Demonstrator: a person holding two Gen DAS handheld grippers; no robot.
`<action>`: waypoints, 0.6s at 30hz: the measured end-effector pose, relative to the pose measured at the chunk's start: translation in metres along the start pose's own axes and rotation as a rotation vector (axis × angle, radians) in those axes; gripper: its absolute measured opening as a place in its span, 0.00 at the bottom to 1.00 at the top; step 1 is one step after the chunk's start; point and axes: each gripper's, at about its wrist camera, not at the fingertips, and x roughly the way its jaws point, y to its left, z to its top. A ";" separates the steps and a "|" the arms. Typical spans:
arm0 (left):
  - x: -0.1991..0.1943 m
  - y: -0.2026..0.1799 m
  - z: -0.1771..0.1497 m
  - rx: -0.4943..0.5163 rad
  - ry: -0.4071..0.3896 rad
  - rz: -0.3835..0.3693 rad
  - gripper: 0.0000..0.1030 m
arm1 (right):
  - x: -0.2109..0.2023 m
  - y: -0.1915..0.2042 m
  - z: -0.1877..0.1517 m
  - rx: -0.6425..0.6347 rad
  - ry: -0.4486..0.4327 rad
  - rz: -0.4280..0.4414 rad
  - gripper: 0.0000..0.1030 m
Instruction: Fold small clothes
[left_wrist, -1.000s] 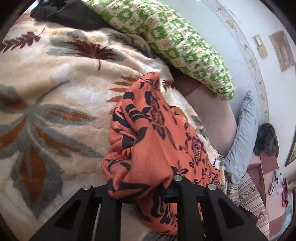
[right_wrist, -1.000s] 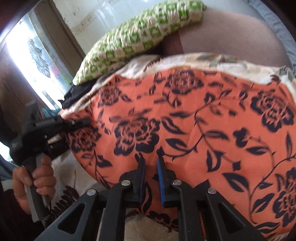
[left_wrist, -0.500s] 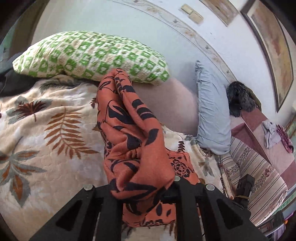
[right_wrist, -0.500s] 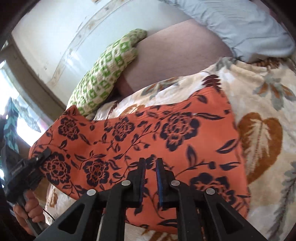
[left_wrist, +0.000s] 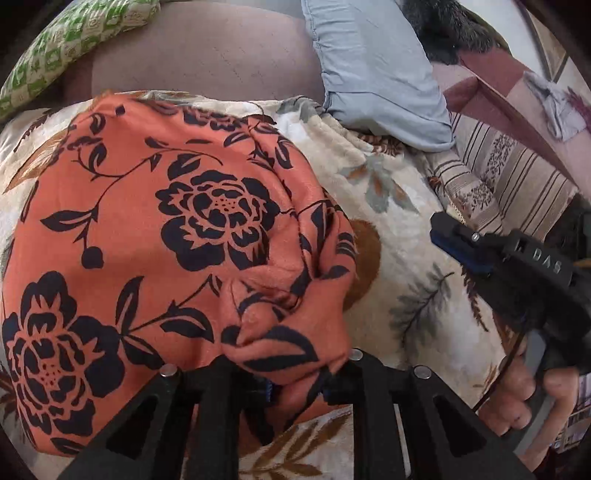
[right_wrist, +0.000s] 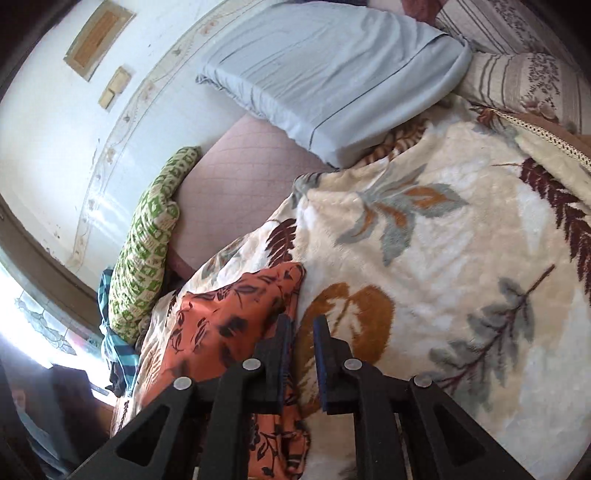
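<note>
Orange floral cloth (left_wrist: 177, 229) lies bunched on the leaf-print blanket (right_wrist: 443, 258), its near edge pinched by the left gripper (left_wrist: 291, 384). Right gripper (right_wrist: 301, 358), just right of the cloth, has narrowly parted fingers holding nothing.

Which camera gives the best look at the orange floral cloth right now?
The left wrist view: the orange floral cloth fills most of it, spread on the leaf-print blanket, one bunched edge pinched in the left gripper. The right wrist view catches only a crumpled strip beside the right gripper, whose jaws hold nothing.
</note>
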 end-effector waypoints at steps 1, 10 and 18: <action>-0.005 -0.002 0.000 0.025 -0.013 -0.011 0.27 | -0.001 -0.004 0.003 0.009 0.003 0.005 0.16; -0.090 0.019 0.007 0.026 -0.129 -0.059 0.59 | -0.005 -0.001 0.000 -0.024 0.017 0.071 0.16; -0.093 0.097 0.000 -0.100 -0.091 0.372 0.59 | 0.005 0.076 -0.029 -0.187 0.121 0.263 0.16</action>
